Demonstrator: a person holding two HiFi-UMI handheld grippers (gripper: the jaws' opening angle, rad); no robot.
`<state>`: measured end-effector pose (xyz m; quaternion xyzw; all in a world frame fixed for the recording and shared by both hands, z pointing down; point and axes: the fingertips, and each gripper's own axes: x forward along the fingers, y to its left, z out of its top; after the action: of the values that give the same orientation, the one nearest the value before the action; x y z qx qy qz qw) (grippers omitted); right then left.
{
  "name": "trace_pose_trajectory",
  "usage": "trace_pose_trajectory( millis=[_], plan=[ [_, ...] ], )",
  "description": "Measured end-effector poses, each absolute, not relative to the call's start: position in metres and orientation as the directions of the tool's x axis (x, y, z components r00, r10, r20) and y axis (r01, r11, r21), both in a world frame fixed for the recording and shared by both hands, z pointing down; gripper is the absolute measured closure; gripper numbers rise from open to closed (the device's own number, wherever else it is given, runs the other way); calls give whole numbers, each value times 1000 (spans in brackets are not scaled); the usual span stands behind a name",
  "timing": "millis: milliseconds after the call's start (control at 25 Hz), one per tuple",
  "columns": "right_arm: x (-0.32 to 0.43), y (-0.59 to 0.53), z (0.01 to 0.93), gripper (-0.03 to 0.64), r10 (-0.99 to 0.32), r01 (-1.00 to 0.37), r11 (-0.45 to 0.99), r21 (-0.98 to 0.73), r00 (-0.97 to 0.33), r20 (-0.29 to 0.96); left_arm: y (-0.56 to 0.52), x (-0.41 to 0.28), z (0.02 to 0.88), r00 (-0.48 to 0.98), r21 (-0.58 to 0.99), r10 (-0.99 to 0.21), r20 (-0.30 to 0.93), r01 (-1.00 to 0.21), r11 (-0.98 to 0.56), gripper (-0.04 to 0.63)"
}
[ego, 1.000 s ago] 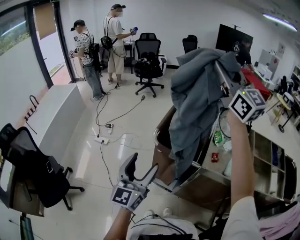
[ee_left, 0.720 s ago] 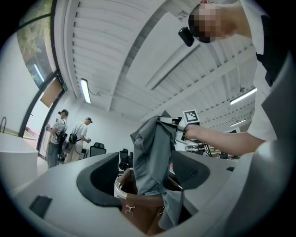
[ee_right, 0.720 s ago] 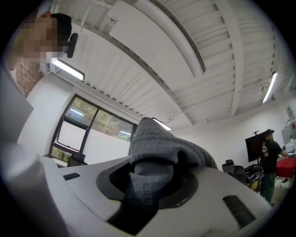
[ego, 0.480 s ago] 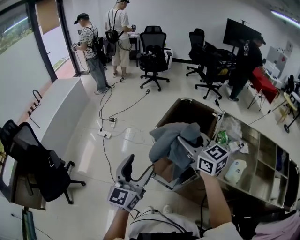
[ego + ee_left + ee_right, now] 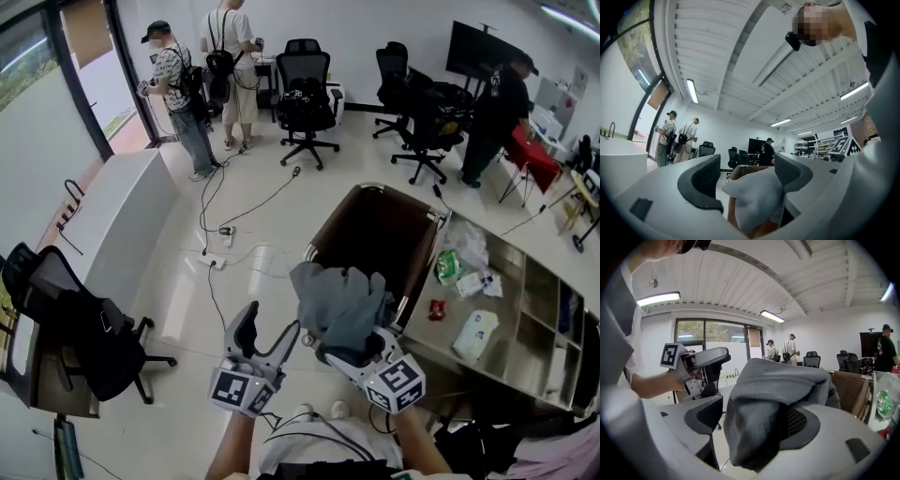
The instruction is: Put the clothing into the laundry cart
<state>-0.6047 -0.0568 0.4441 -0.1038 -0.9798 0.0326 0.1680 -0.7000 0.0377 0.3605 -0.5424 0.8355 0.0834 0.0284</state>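
A grey garment (image 5: pixel 337 300) hangs in a bunch over my right gripper (image 5: pixel 342 354), just in front of the near rim of the brown laundry cart (image 5: pixel 323 234). In the right gripper view the cloth (image 5: pixel 773 385) lies between the jaws and is draped over the right pad. The jaws of that gripper (image 5: pixel 752 420) are opening and the left pad stands clear of the cloth. My left gripper (image 5: pixel 270 328) is beside it on the left, open and empty. The left gripper view shows the garment (image 5: pixel 754 201) and the cart (image 5: pixel 740 171) beyond that gripper (image 5: pixel 746 176).
A metal shelf unit (image 5: pixel 525 309) with packets and a bottle stands to the right of the cart. A black office chair (image 5: pixel 84 337) is at the left, and cables with a power strip (image 5: pixel 211 261) lie on the floor. People (image 5: pixel 173 80) stand at the back.
My right gripper has come down from high above the cart to just before its near rim, and the garment has dropped with it. The left gripper has barely moved.
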Motion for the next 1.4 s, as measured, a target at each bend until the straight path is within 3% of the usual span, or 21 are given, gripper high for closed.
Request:
trace_pose_trajectory(
  millis=[200,360,560,720,880,1040,1400],
  plan=[
    [-555,-70,421,224,171,132,967,-219,-970,172,31,-696,360,-380,94,-915,-137,-924,370,250],
    [-517,-119,356,230,-14,2,976,-217,-997,-72,15,-688,353,-339,82,-931,-138,-940,330,250],
    [-497,-176,325,233,-268,-251,960,-122,-953,-140,-16,-661,342,-248,57,-958,-142,-969,242,250],
    [-495,-196,303,233,-395,-386,919,-84,-895,-208,-35,-646,334,-209,8,-968,-141,-978,210,250],
    [-507,-197,310,233,-405,-411,912,-13,-892,-200,-44,-638,329,-203,20,-969,-141,-979,202,250],
    [-520,-191,328,236,-364,-362,931,-40,-925,-108,-47,-642,335,-228,12,-966,-120,-974,228,250],
    [-540,-178,336,244,-289,-287,957,-32,-955,-71,-33,-655,340,-272,9,-957,-104,-962,273,250]
  ],
)
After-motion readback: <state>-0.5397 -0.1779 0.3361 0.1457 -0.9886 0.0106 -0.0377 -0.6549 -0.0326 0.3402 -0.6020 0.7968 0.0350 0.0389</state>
